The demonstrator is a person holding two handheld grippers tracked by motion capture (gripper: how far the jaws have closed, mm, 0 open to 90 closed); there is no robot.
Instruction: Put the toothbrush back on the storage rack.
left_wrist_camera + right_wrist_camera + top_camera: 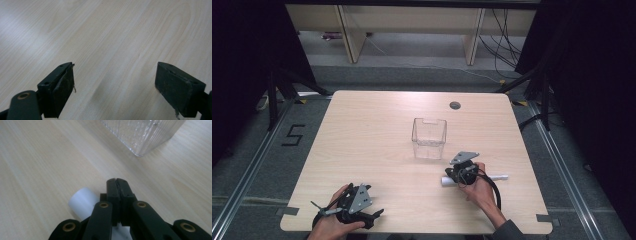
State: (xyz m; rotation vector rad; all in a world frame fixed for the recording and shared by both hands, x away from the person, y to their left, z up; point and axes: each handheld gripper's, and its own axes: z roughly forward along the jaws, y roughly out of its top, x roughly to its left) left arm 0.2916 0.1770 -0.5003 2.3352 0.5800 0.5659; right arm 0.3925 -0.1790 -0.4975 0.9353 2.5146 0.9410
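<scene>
Right hand-held gripper [458,173] clenched empty over white tube [499,177], near clear plastic box [429,138]; left hand-held gripper [115,82] released above tabletop [362,130].

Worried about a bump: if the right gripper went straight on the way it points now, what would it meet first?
Probably the clear plastic box. The shut right gripper points over bare table toward its near corner, though its line may pass just left of it.
</scene>
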